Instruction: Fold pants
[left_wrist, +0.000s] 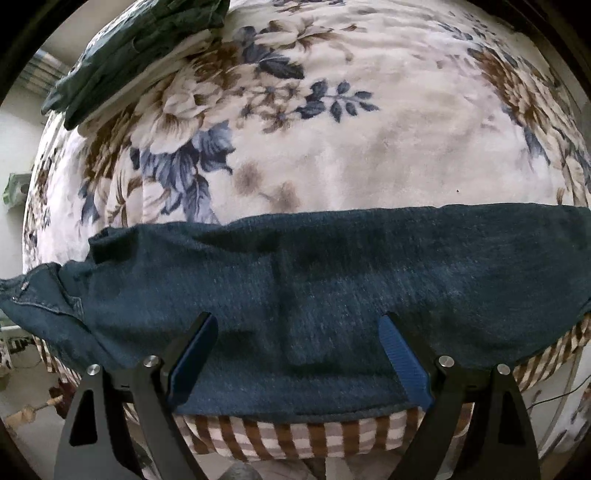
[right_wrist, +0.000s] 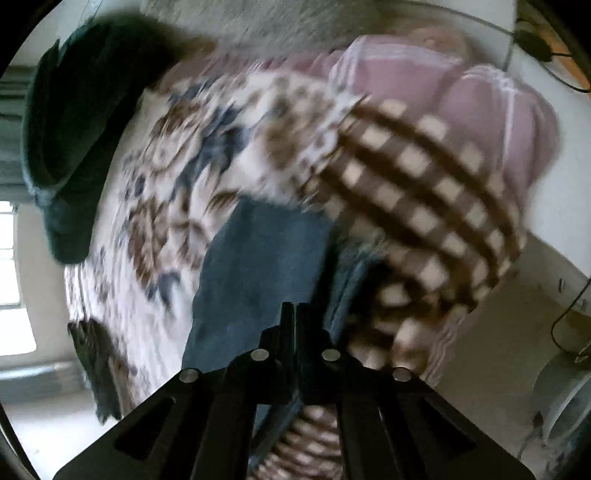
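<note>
Dark blue jeans (left_wrist: 314, 280) lie flat in a long band across the near edge of the bed, waistband at the left. My left gripper (left_wrist: 297, 321) is open just above the jeans, its blue-padded fingers (left_wrist: 402, 362) spread wide over the cloth. In the blurred right wrist view the jeans (right_wrist: 258, 266) run away from the camera, and my right gripper (right_wrist: 295, 314) has its fingers pressed together at the jeans' edge; whether cloth is pinched between them I cannot tell.
A floral blanket (left_wrist: 369, 122) covers the bed, with a brown checked border (left_wrist: 295, 435) at the near edge. Dark green folded clothes (left_wrist: 136, 51) lie at the far left. Pink pillows (right_wrist: 480, 110) lie at the bed's end.
</note>
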